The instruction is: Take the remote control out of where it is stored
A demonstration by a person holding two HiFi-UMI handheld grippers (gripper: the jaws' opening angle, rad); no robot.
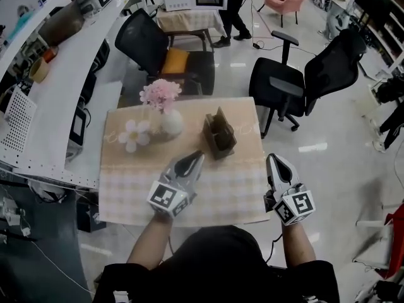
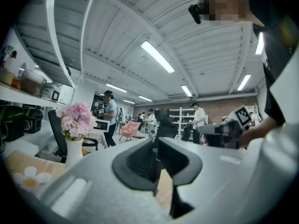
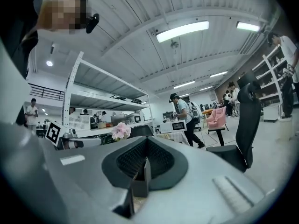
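Observation:
A brown open-topped holder stands on the small checked table, right of centre, with dark slim things standing in it; I cannot tell which is the remote control. My left gripper lies low over the table just left of and in front of the holder, its tips pointing at it, with a narrow gap between the jaws and nothing in them. My right gripper hovers off the table's right edge, beside the holder, shut and empty.
A white vase of pink flowers and a white flower ornament stand at the table's back left. Black office chairs stand behind the table, and a long white counter runs along the left. People move about far back.

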